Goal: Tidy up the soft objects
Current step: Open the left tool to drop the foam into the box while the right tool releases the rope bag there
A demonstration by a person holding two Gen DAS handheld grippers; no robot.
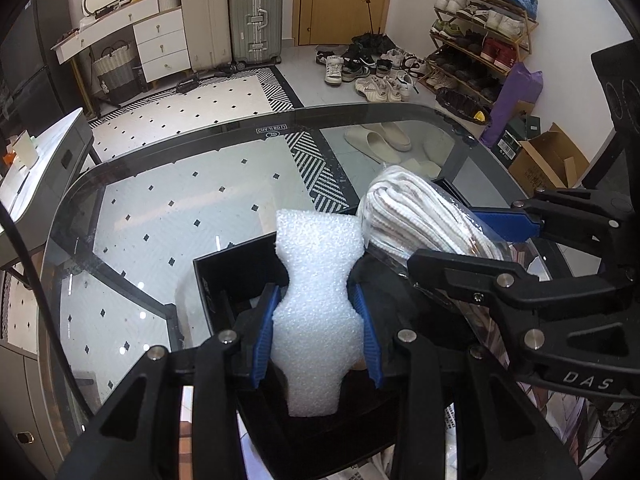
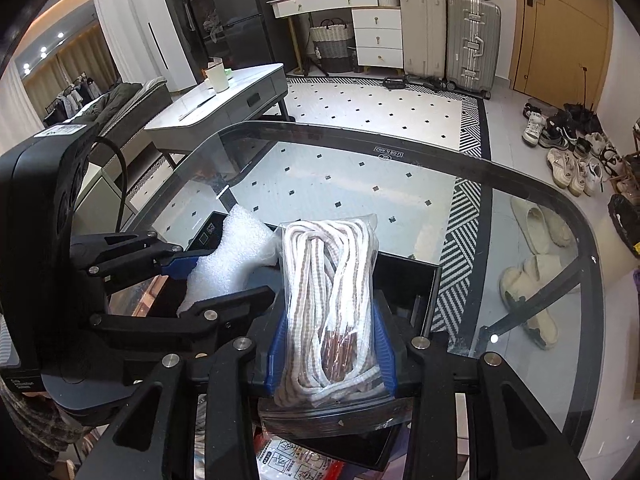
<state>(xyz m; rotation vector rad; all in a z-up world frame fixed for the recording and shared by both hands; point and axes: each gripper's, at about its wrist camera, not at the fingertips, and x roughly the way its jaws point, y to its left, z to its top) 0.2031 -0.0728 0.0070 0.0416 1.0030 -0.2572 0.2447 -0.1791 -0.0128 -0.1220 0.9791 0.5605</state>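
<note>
A white foam block (image 1: 316,248) is pinched at its narrow waist between the blue pads of my left gripper (image 1: 316,300), which is shut on it. The block hangs over an open black box (image 1: 236,264) on the glass table (image 1: 180,208). Beside it, my right gripper (image 2: 330,320) is shut on a clear bag of white-and-brown rope (image 2: 328,264), held above the same black box (image 2: 408,284). In the left wrist view the rope bag (image 1: 404,208) and right gripper (image 1: 444,238) sit to the right. In the right wrist view the foam (image 2: 240,240) and left gripper (image 2: 224,276) sit to the left.
Through the glass top I see pale slippers (image 2: 536,224) on the floor. A grey side table (image 2: 224,104) stands beyond the table's left edge. Suitcases (image 1: 256,20), a shoe rack (image 1: 480,28) and loose shoes line the far wall. Printed sheets (image 2: 296,456) lie under the box.
</note>
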